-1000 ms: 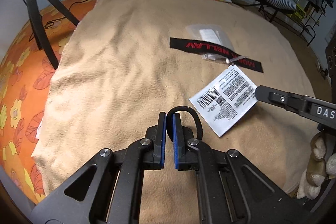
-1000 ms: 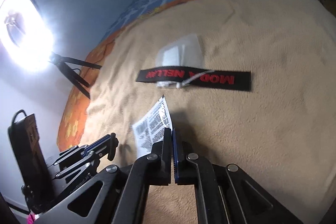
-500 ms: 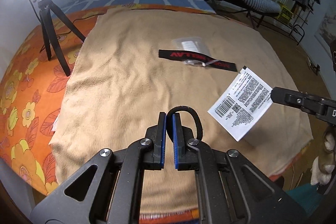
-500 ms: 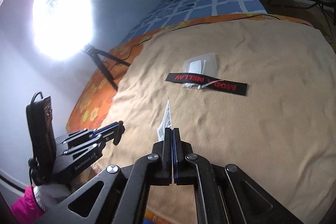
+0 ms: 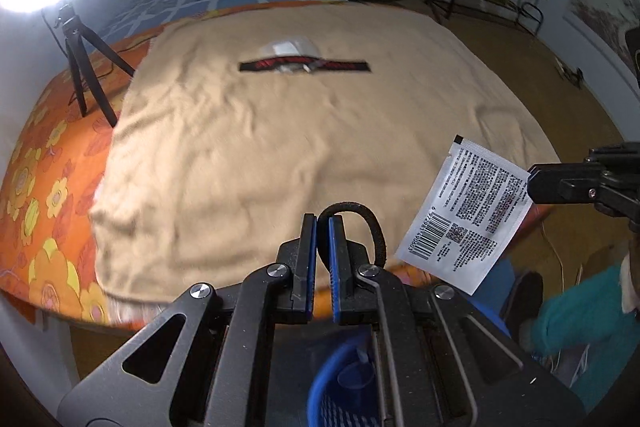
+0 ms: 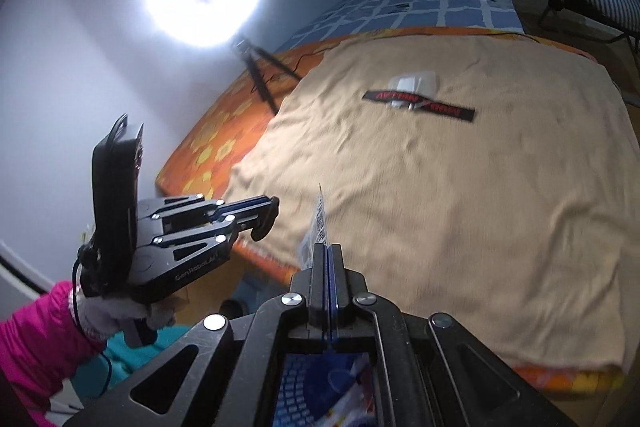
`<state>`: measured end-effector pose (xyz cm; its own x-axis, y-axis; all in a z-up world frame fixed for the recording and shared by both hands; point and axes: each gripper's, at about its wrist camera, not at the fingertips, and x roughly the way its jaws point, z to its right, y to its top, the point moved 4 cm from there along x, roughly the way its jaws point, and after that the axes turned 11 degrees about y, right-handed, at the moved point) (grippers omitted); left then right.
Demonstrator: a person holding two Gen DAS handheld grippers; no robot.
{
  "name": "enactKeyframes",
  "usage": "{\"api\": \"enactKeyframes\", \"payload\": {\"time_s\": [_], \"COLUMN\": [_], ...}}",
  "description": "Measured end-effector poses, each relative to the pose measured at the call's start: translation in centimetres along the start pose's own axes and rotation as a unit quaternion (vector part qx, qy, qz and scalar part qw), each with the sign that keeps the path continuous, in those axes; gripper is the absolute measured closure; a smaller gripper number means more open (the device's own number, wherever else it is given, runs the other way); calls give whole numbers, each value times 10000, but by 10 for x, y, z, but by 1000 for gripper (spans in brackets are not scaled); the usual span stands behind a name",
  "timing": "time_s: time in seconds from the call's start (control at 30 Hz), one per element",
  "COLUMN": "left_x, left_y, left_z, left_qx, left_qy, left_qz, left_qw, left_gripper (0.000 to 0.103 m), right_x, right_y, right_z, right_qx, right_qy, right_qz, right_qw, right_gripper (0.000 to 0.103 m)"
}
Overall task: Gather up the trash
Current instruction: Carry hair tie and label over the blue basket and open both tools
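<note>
Both claws were pinched shut, the left claw [image 5: 322,223] on a black hair band [image 5: 370,223], the right claw [image 6: 328,254] on a white packet [image 5: 466,213], above the blue basket [image 5: 340,383] at six o'clock, probably needing dropping next.

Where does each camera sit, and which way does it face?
Left wrist: on the left tongs, shut on a black hair tie, facing down the bed; right tongs show.
Right wrist: on the right tongs, shut on a white packet; left tongs, pink sleeve show.
Shared: tan blanket, black label.
</note>
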<state>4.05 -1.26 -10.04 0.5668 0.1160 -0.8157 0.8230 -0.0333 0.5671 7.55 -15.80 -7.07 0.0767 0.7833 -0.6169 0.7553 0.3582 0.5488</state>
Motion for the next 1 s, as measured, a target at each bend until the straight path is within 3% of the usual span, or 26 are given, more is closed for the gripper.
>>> {"api": "enactKeyframes", "payload": {"time_s": [0.5, 1.0], "left_x": [-3, 6], "left_y": [-84, -135], "left_z": [29, 51], "left_qx": [203, 335], "left_qy": [-221, -376], "left_qz": [-557, -1033], "left_qw": [9980, 9934], "left_gripper": [100, 99], "right_x": [5, 28], "right_y": [-125, -186], "right_z": [2, 9], "right_qx": [55, 241], "right_qy": [-80, -29], "right_qz": [-944, -1489], "right_qw": [9955, 9886], "right_gripper": [103, 103]}}
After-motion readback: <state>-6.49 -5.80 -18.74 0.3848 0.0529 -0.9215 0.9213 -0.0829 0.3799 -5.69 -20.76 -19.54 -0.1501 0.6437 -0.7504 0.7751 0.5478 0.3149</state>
